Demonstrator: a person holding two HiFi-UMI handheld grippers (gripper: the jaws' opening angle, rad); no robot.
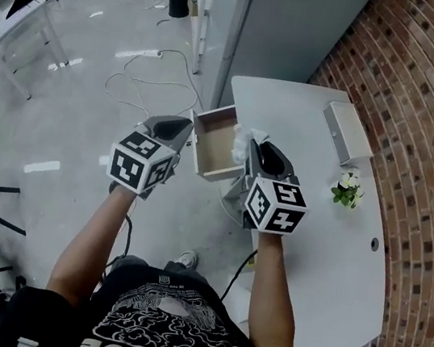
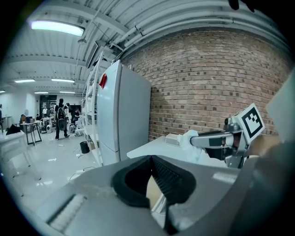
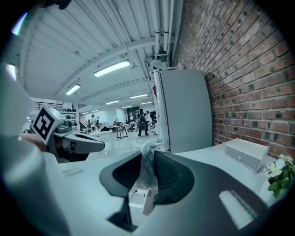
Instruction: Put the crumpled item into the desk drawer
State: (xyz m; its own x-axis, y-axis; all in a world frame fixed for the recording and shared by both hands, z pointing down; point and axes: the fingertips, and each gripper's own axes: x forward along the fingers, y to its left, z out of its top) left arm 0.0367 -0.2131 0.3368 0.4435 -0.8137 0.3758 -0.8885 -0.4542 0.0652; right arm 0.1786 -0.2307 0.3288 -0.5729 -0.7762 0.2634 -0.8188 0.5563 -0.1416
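Note:
My right gripper (image 1: 256,144) is shut on the crumpled item (image 1: 245,140), a white wad held just above the right edge of the open wooden desk drawer (image 1: 212,150). In the right gripper view the wad (image 3: 147,171) is pinched between the dark pads and sticks out past the tips of the right gripper (image 3: 148,154). My left gripper (image 1: 182,127) hangs beside the drawer's left front corner, jaws together with nothing in them. The left gripper view shows the left gripper (image 2: 150,158), and the right gripper (image 2: 199,139) with the wad (image 2: 188,137) at its tip.
The white desk (image 1: 307,224) runs along a brick wall (image 1: 431,162). On it sit a white box (image 1: 349,132) and a small potted plant (image 1: 347,189). A grey cabinet (image 1: 297,26) stands behind the desk. Cables (image 1: 147,76) lie on the floor to the left.

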